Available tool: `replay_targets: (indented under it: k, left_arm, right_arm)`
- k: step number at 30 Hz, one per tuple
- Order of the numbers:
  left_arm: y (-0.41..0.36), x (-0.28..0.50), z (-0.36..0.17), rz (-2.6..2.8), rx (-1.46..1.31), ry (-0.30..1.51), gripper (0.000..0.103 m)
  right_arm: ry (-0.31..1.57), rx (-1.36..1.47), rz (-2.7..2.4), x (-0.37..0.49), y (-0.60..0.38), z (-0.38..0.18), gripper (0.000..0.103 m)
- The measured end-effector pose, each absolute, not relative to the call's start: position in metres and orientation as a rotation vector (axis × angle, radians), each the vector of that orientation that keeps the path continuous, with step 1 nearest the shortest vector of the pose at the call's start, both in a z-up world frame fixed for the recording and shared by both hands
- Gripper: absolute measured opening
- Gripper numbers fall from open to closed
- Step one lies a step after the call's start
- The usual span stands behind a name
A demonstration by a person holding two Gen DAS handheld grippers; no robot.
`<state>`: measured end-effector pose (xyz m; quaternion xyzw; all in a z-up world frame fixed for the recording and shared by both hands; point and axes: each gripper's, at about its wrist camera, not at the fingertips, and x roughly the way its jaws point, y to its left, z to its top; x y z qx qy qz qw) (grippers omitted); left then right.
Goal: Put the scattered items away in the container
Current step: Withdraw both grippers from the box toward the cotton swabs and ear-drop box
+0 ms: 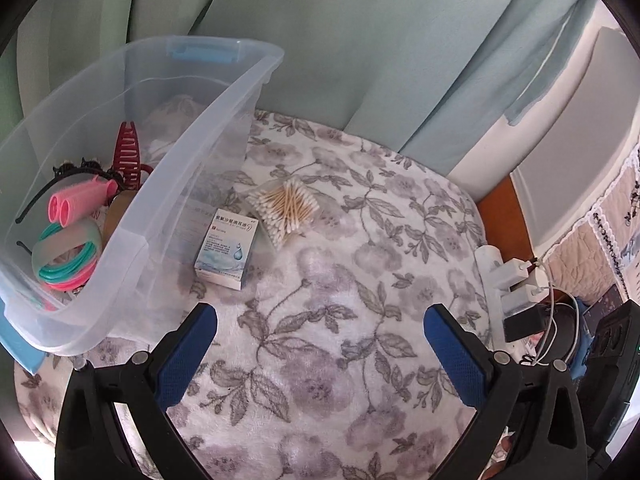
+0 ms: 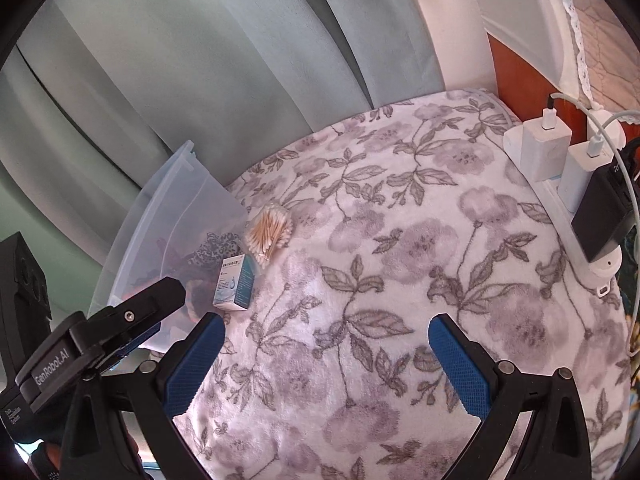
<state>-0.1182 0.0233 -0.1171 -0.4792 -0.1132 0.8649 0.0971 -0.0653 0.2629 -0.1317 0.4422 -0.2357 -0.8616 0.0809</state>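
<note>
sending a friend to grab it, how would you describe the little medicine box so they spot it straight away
Find the clear plastic storage bin on the floral fleece blanket. Just outside its near wall lies a small white and blue cardboard box printed with water drops. Its only neighbour on the blanket is a clear bag of wooden cotton swabs, soft and lumpy beside the box's flat printed faces.

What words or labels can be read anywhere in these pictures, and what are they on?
"GenRobot.AI": white letters on the black body of the left claw, seen from the right wrist camera.
Small white print lower on that same body: too small to read.
Blue Chinese heading and finer print on the small box: too blurred to read.
Bag of cotton swabs, clear bin, chargers: no readable text.
</note>
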Motion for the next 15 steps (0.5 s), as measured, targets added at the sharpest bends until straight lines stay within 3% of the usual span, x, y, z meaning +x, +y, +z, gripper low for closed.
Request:
replay_targets:
  k: [5,11,15]
  left_arm:
    - [0.023,-0.126,-0.136,2.63,-1.484,-0.301,0.101]
    - [0.031,-0.137,-0.158,2.697,-1.54,-0.236,0.086]
    - [0.03,-0.144,-0.172,2.726,-1.561,-0.277,0.085]
  right_arm:
    - [-0.695,1.349,-2.556,-0.077,0.268,-0.147,0.103]
    - [-0.678,1.37,-2.518,-0.092,0.27,-0.162,0.103]
    - [-0.645,1.37,-2.484,-0.102,0.267,-0.17,0.103]
